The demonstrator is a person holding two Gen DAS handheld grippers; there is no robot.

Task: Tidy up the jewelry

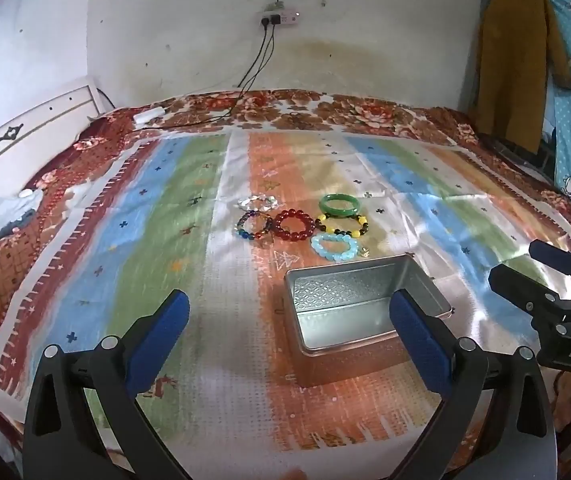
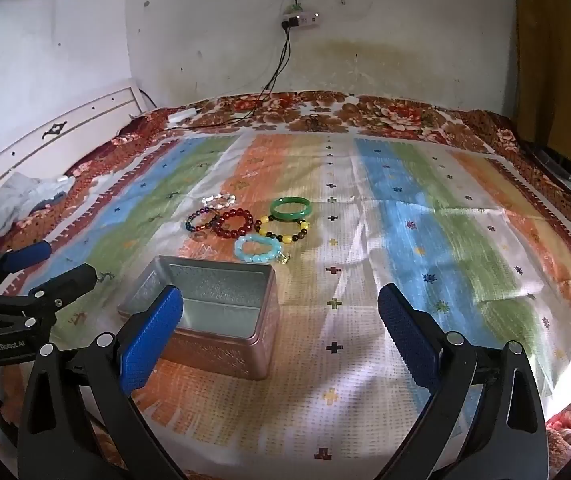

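Note:
Several bracelets lie in a cluster on the striped cloth: a green bangle, a dark red bead bracelet, a yellow-and-black one, a light blue one, a multicolour one and a white pearl one. An open, empty metal tin stands just in front of them. My left gripper is open, its right finger over the tin. My right gripper is open beside the tin's right side. Neither holds anything.
The striped cloth covers a floral bedspread. A white headboard is at the left, a wall socket with cables at the back, and hanging clothes at the right.

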